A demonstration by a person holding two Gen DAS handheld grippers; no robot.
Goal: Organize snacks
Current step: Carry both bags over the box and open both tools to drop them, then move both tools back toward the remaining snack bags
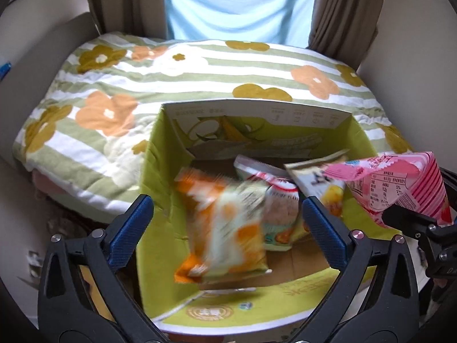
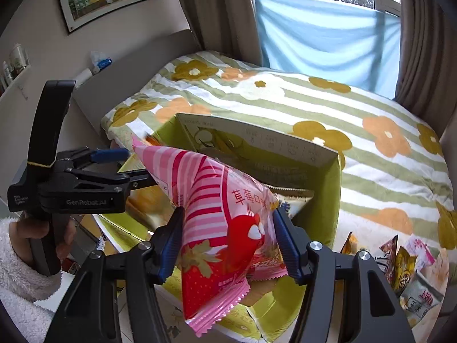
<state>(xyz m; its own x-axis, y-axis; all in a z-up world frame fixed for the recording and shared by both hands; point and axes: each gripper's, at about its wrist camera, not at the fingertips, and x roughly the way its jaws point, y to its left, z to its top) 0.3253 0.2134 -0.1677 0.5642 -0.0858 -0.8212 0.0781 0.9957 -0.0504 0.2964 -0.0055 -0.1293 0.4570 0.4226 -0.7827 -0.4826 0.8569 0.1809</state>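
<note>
A green cardboard box [image 1: 160, 188] stands open at the bed's near edge, with several snack packets inside. My left gripper [image 1: 228, 223] is open above the box. An orange and white packet [image 1: 225, 228] is blurred between its fingers, free of the pads, over the box floor. My right gripper [image 2: 227, 240] is shut on a pink striped strawberry packet [image 2: 220, 223] and holds it above the box's near right corner [image 2: 328, 200]. That pink packet also shows in the left wrist view [image 1: 400, 188]. The left gripper's body [image 2: 65, 183] shows in the right wrist view.
The box sits on a bed with a green striped, flowered blanket [image 1: 200, 68]. Several more snack packets [image 2: 405, 265] lie on the blanket to the right of the box. A grey headboard [image 2: 137, 71] and curtains [image 2: 328, 40] stand behind.
</note>
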